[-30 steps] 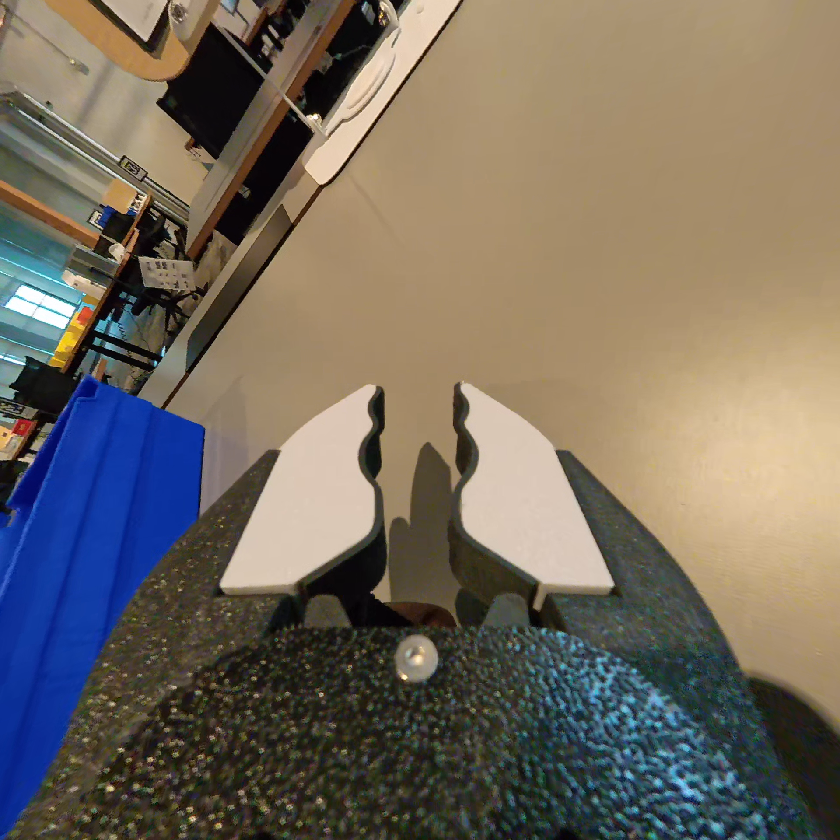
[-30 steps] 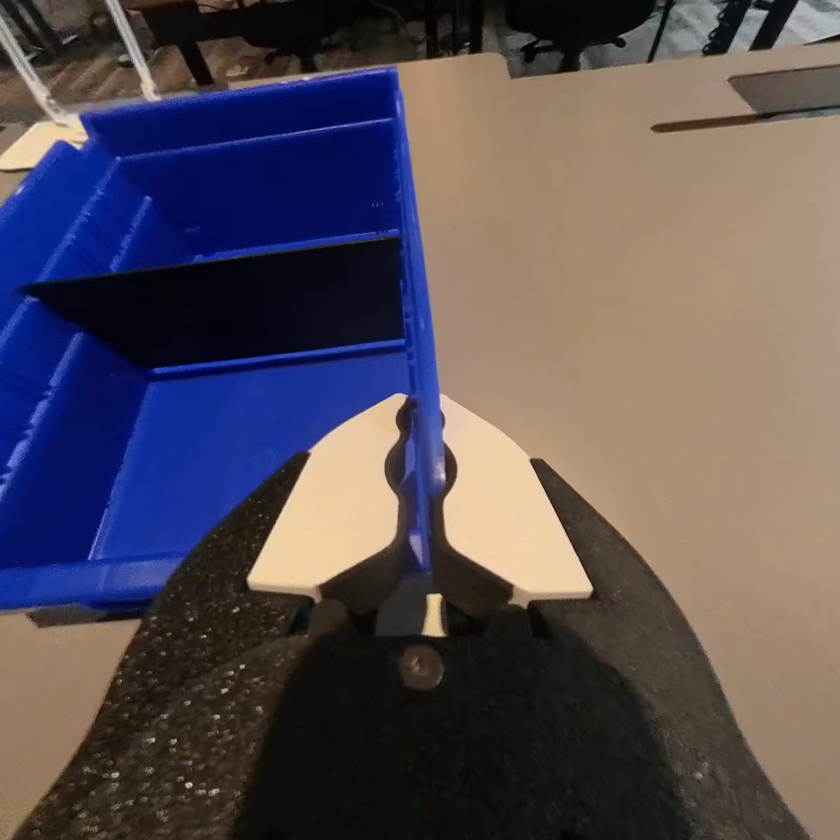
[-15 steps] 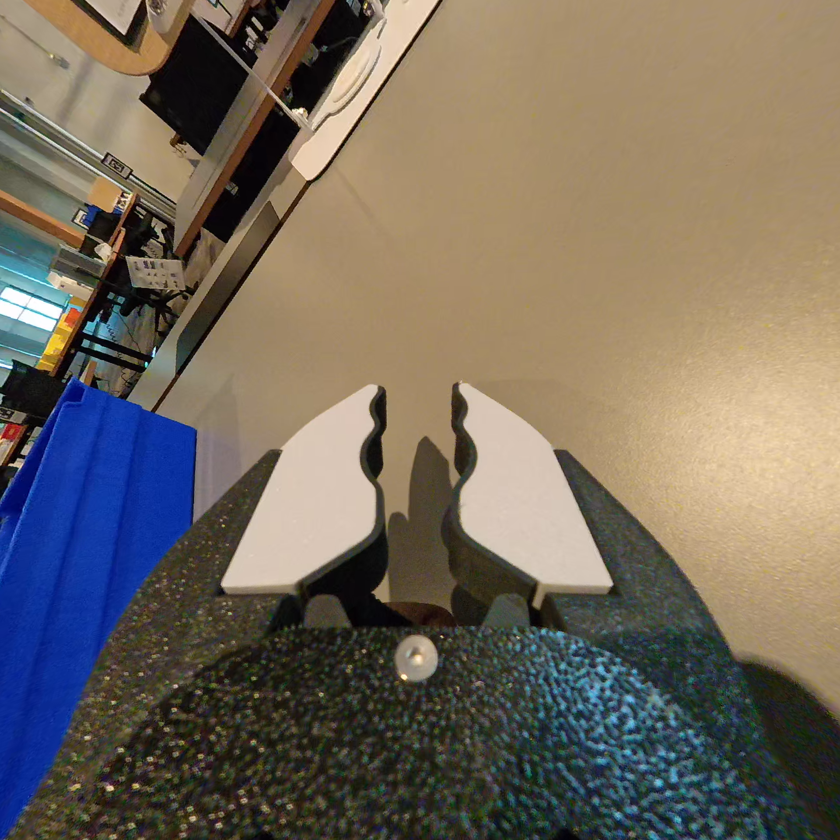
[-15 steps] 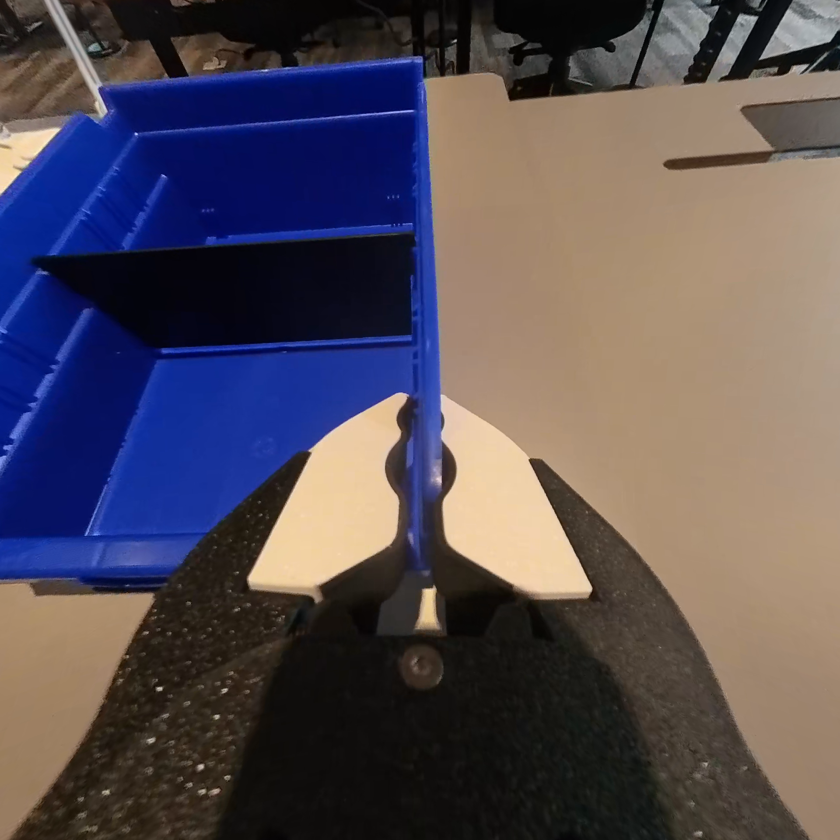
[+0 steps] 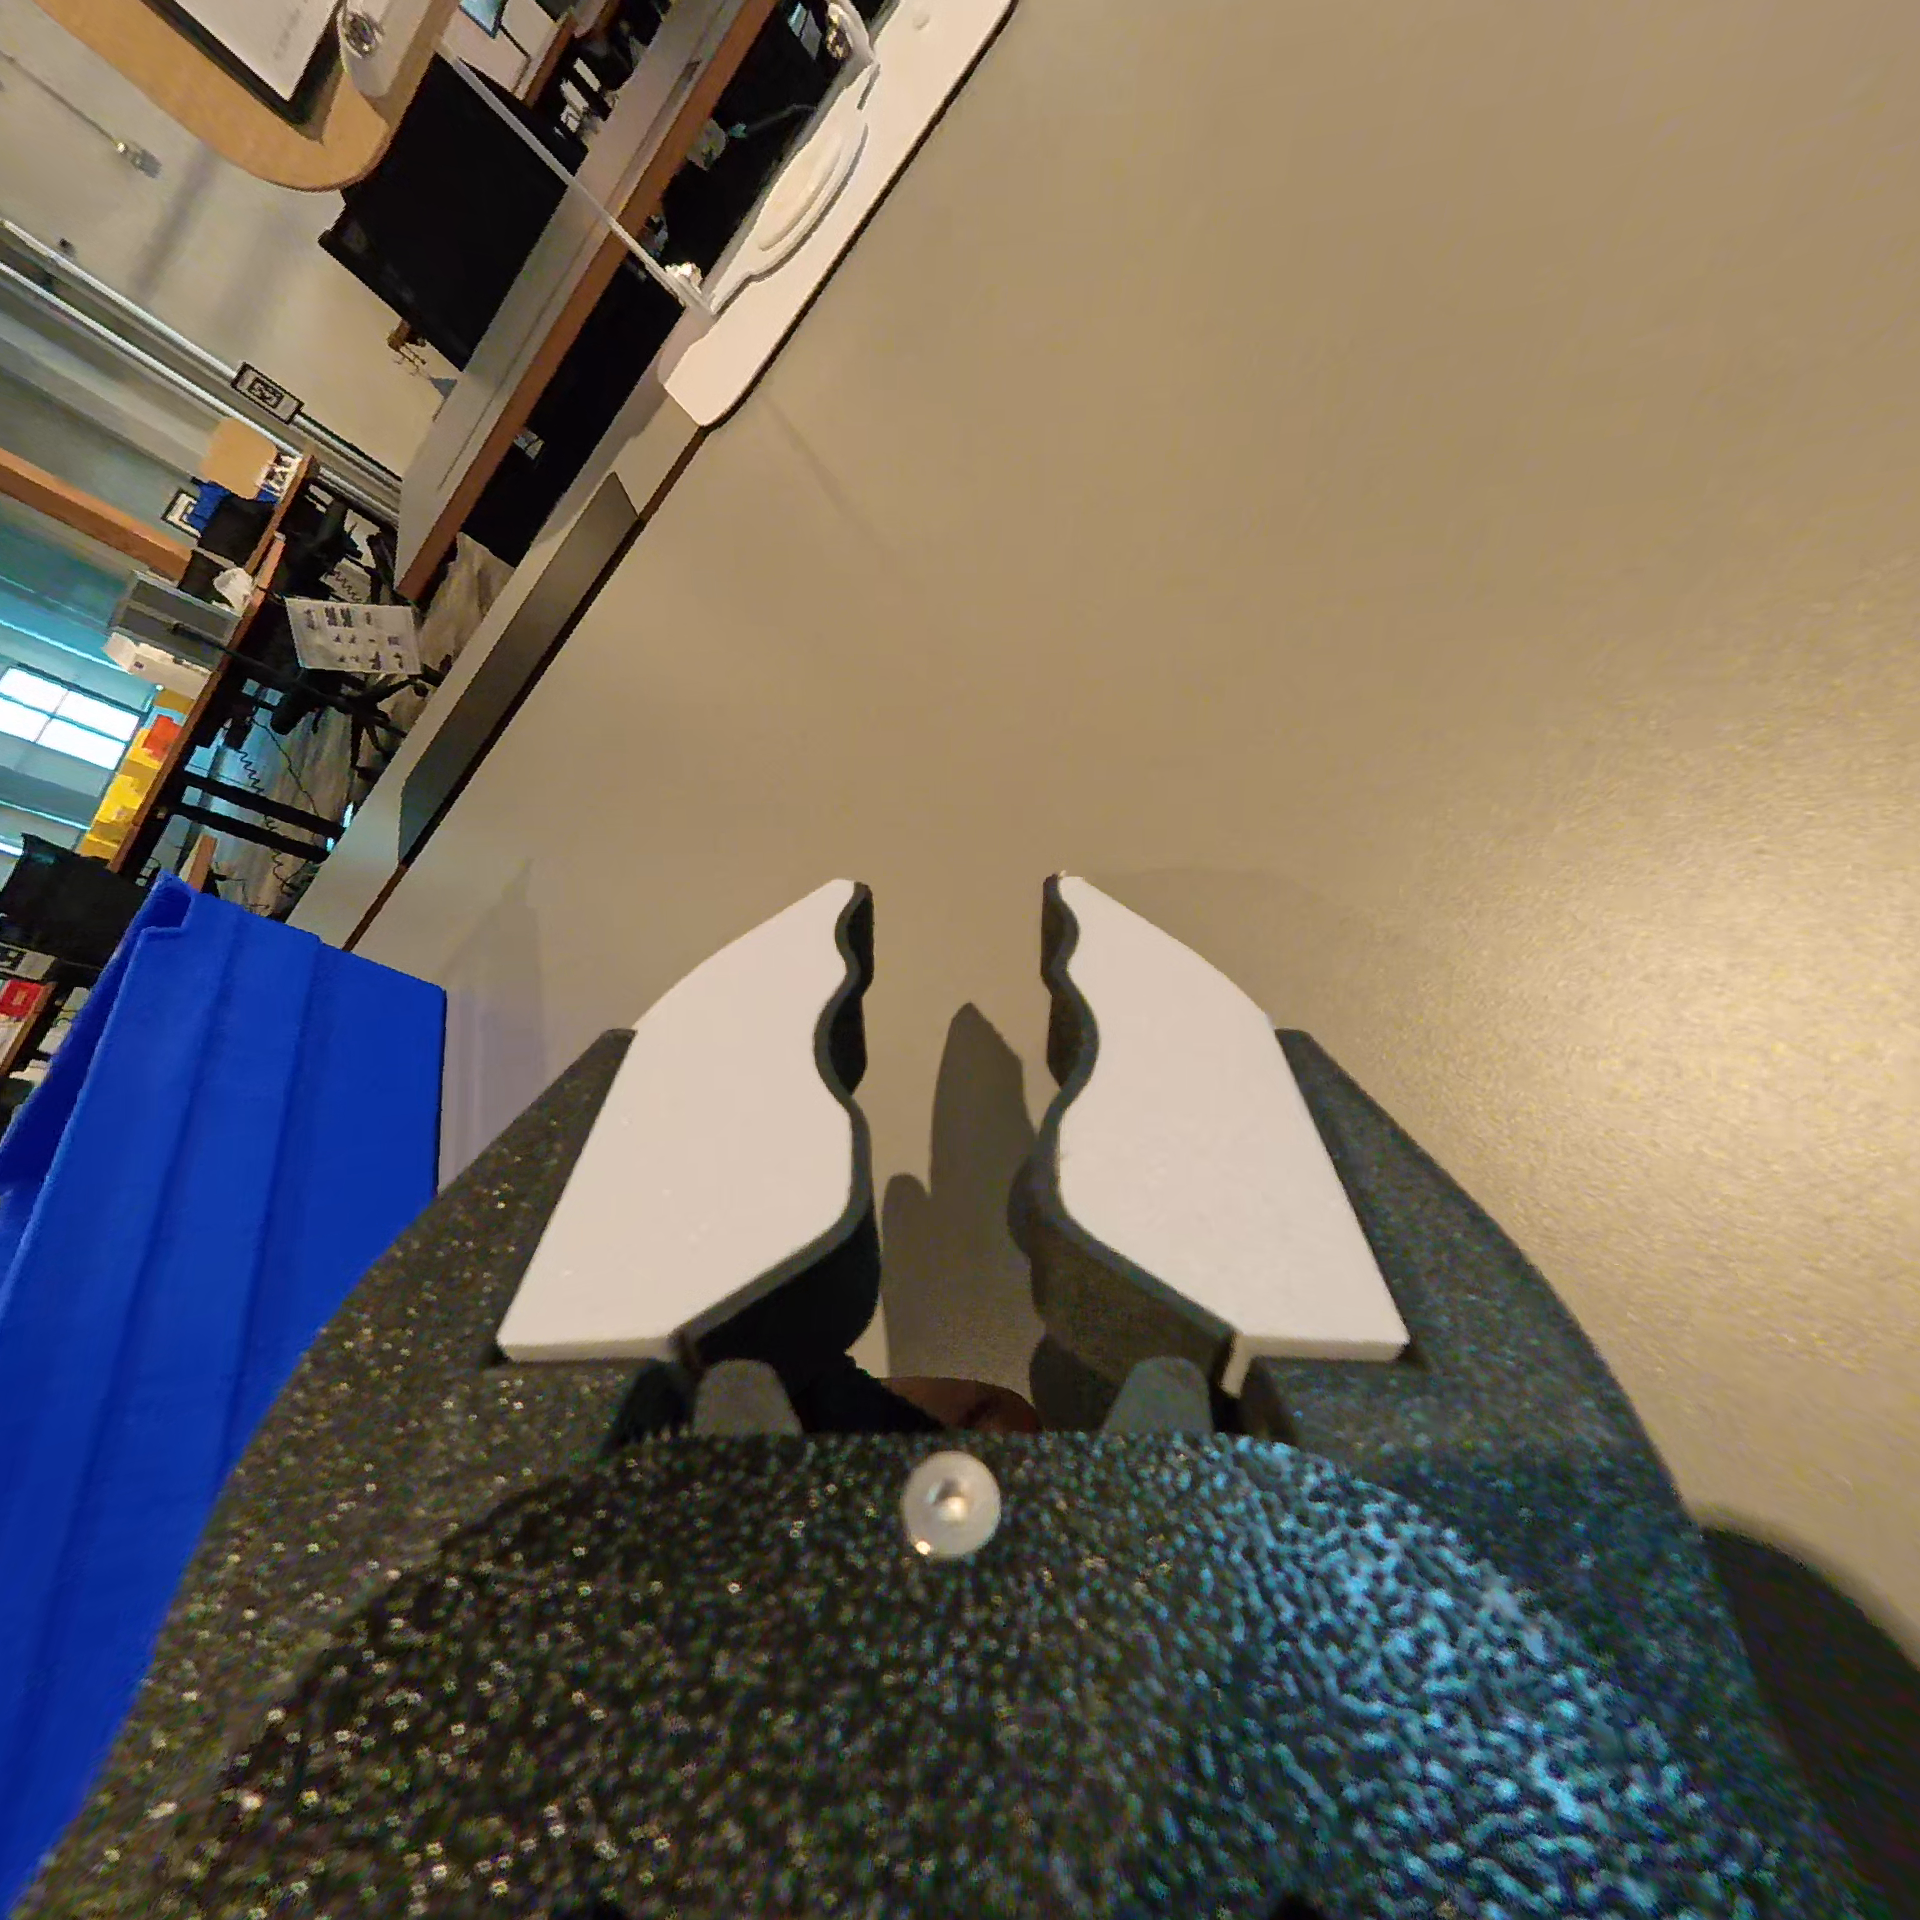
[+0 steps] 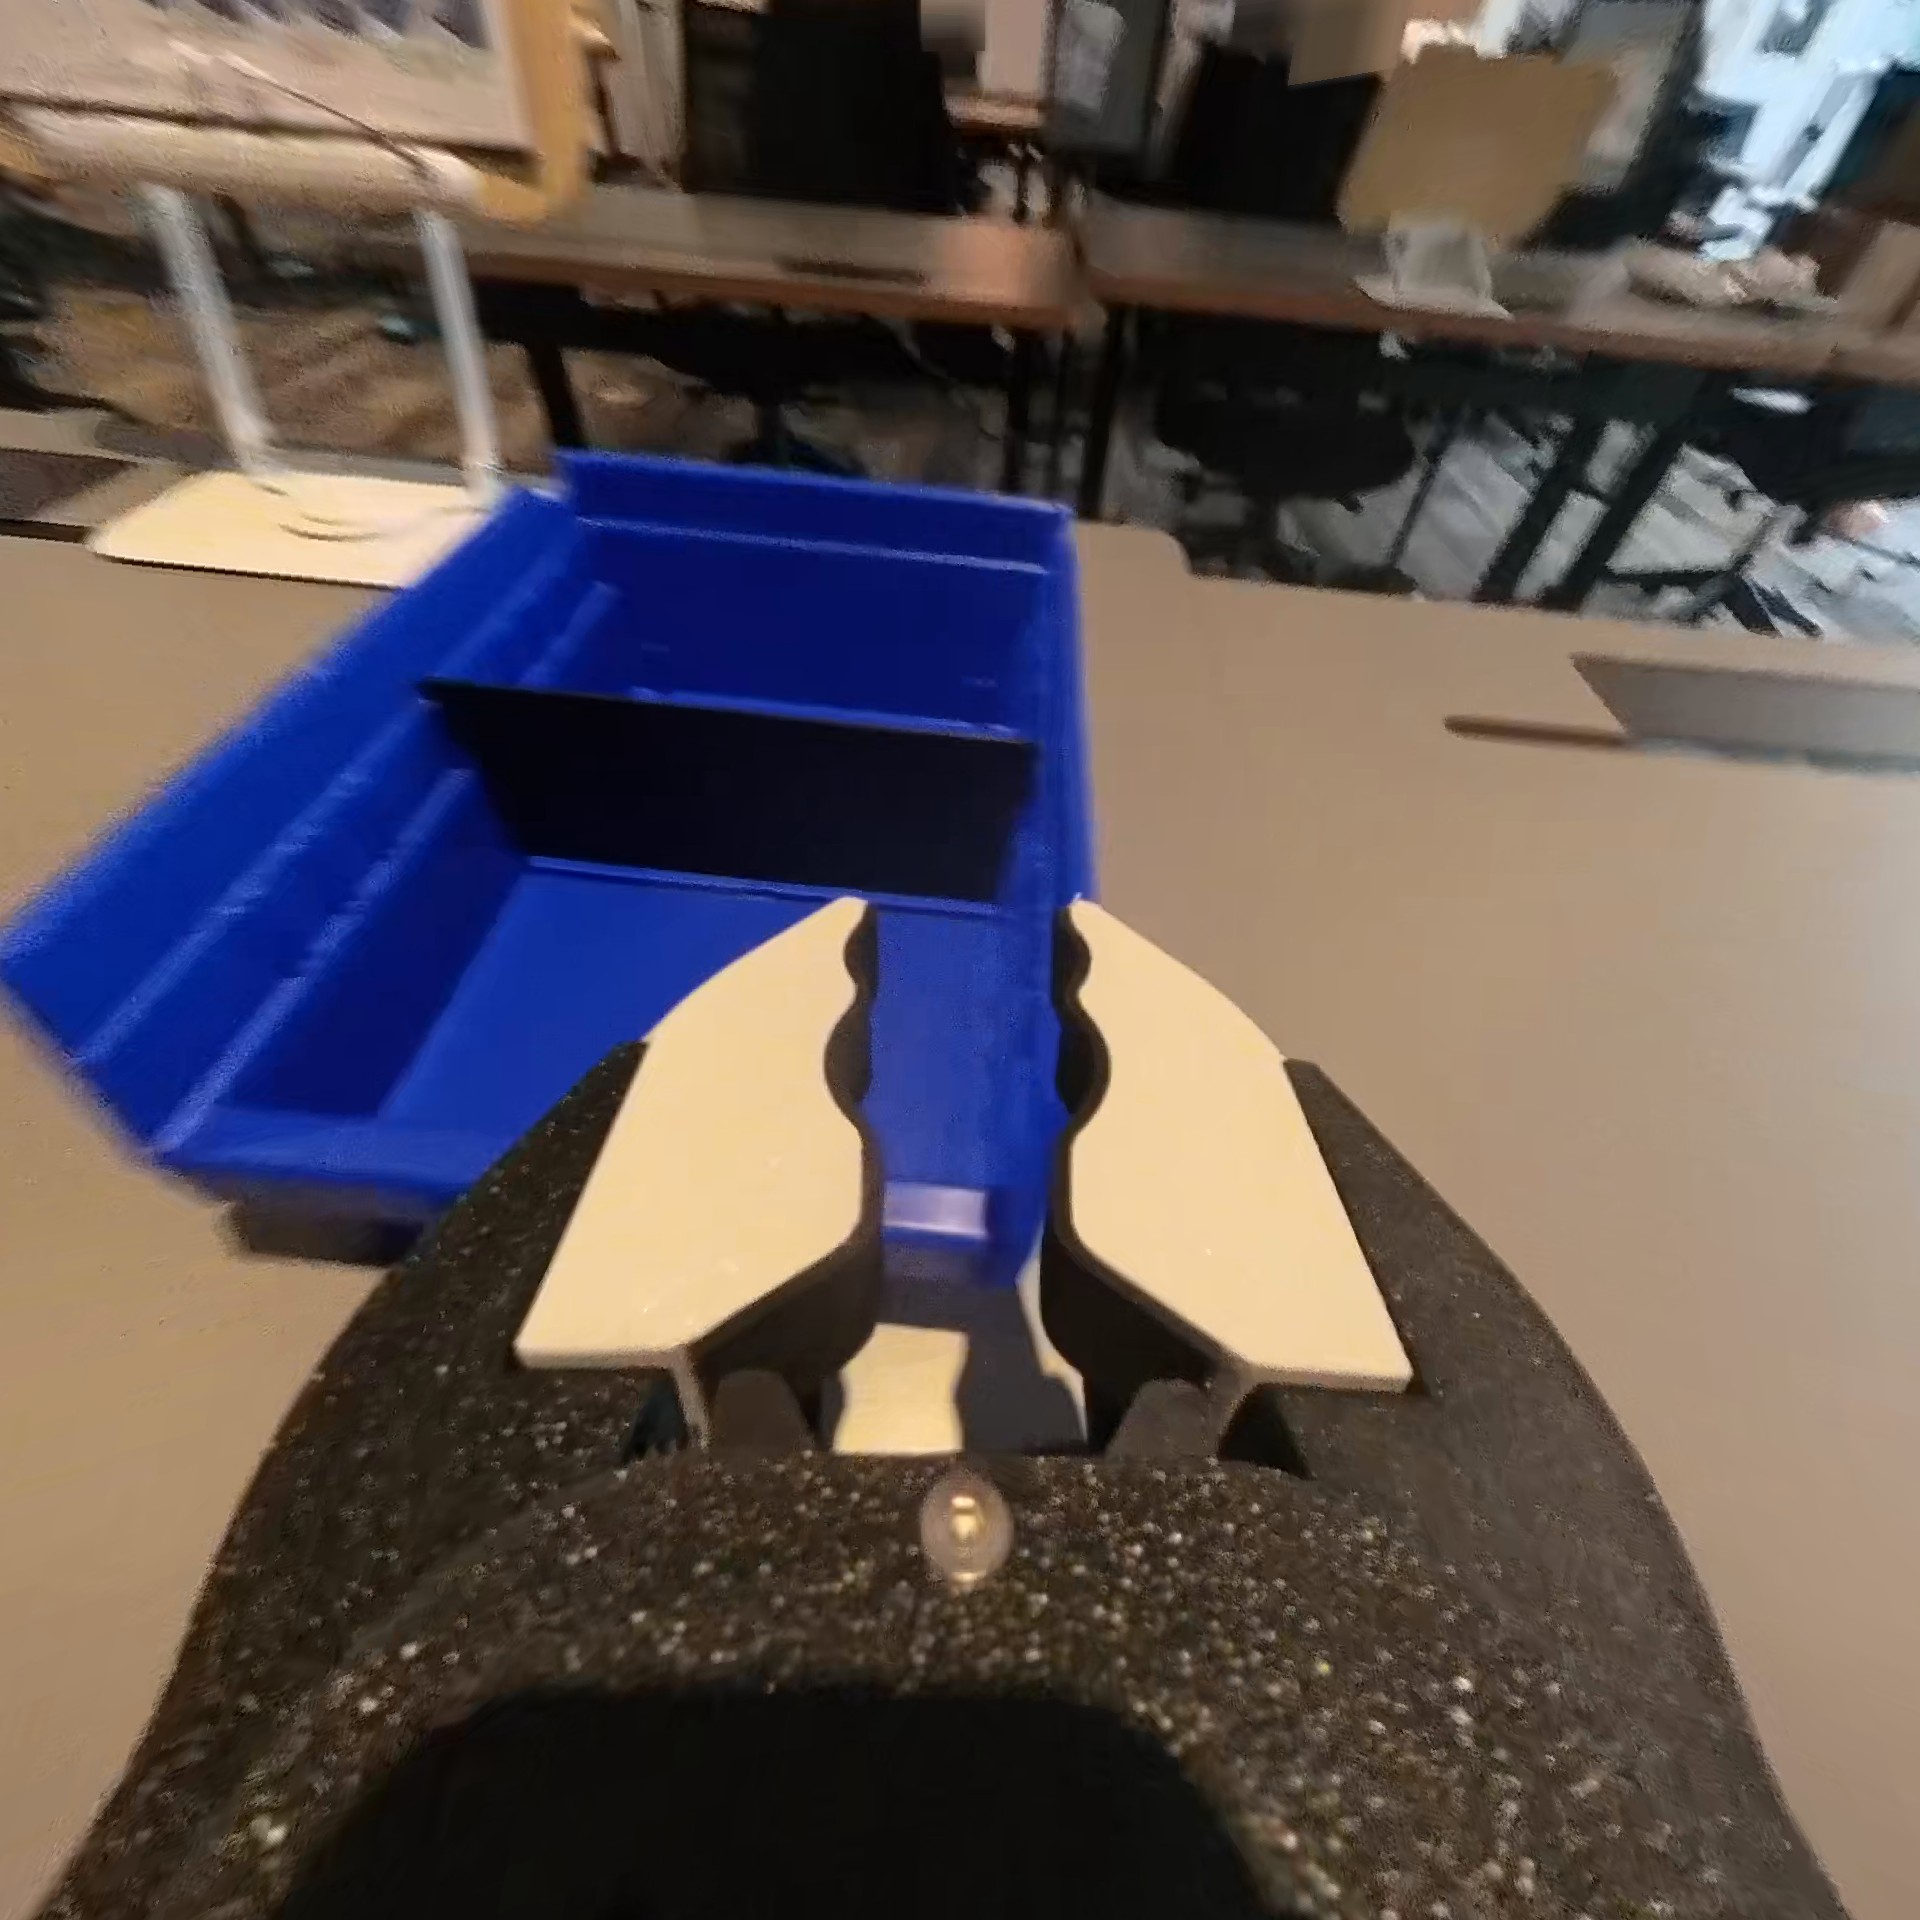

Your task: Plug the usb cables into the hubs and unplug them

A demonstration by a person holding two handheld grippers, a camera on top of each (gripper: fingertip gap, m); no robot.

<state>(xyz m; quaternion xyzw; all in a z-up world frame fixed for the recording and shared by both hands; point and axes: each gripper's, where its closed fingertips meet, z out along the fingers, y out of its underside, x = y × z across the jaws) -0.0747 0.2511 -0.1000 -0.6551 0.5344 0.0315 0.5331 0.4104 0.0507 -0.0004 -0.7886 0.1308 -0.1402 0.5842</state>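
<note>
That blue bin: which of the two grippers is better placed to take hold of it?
Probably the right gripper: its open jaws straddle the blue bin's near side wall. The left gripper points at bare table, the bin off to its side.

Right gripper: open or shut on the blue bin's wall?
Open. The right gripper shows a clear gap between its fingers, apart from the blue bin.

left hand-held gripper (image 5: 958,935) parted, right hand-held gripper (image 6: 966,956) parted
</note>
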